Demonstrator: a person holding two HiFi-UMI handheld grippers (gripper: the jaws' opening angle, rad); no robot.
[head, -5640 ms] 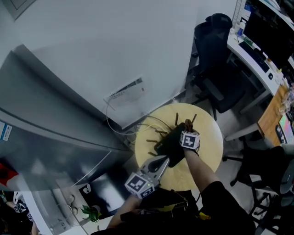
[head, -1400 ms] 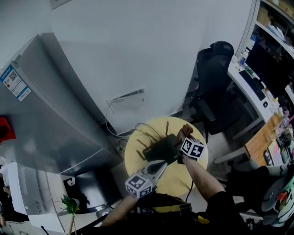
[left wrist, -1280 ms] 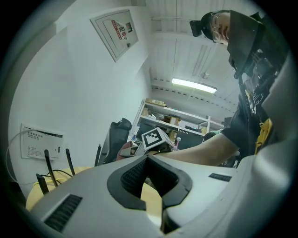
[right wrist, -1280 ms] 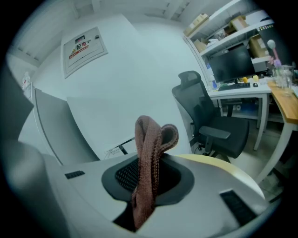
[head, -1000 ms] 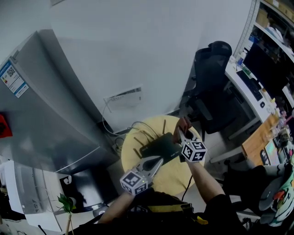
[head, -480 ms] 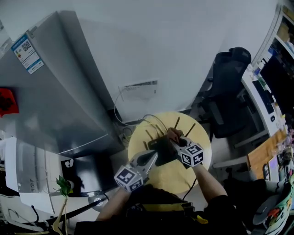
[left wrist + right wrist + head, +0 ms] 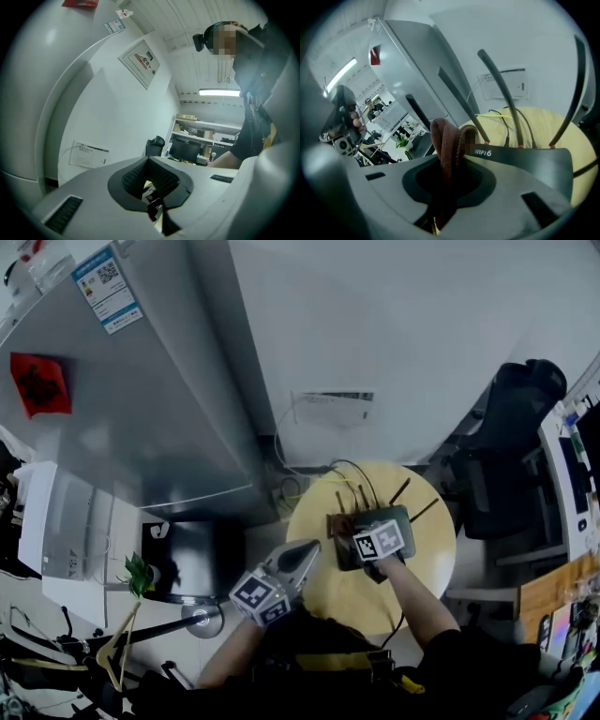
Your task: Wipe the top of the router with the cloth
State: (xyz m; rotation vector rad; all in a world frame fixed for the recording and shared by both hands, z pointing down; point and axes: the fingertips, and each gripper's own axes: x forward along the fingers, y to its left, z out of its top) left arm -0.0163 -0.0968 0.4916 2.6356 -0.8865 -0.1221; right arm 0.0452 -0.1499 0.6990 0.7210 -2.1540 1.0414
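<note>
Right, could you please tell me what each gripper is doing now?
Left gripper: shut, holding nothing.
Right gripper: shut on the brown cloth.

Router point(image 7: 520, 164) overhead and close-up

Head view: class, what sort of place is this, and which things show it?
Probably an office or workroom. A black office chair stands by a desk with a monitor, and a WiFi router sits on a small round table.
</note>
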